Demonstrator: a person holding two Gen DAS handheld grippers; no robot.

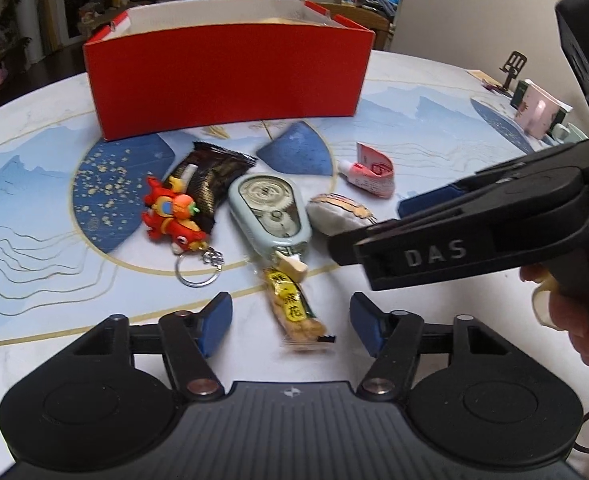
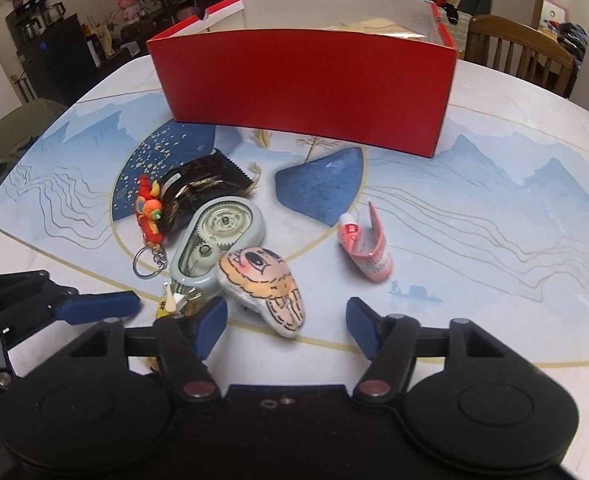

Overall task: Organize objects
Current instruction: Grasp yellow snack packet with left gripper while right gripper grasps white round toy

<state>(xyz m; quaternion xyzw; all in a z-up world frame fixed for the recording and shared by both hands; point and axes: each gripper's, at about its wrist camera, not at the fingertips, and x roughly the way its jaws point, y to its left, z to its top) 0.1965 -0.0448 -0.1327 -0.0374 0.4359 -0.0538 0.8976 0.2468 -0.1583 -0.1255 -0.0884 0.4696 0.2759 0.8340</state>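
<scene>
Both grippers are held low over the near part of the round table (image 2: 494,184), and nothing is clamped in either of them. Seen by its own camera, the left gripper (image 1: 290,322) has its blue pads (image 1: 218,320) about half apart, and a snack bar in a yellow wrapper (image 1: 294,308) lies on the table between them; the pads are not seen to press on it. The right gripper (image 2: 286,324) is opened to about the same width, and a white pouch with a cartoon drawing (image 2: 266,288) lies between its pads, close to the left pad, but no contact can be confirmed. A hand (image 1: 566,312) is seen on the handle of the right gripper at the right edge of the left camera view. Near the middle of the table a pale green tape dispenser (image 1: 270,216) lies beside the pouch, with its tip just at the upper end of the snack bar. To the left of the dispenser a red and orange toy keychain (image 1: 172,216) rests partly on a black snack packet (image 1: 206,180). A pink folded tube (image 2: 368,248) lies apart, toward the right side. A red box (image 2: 306,88) with a white inside stands open behind all these things, toward the far edge of the table.
</scene>
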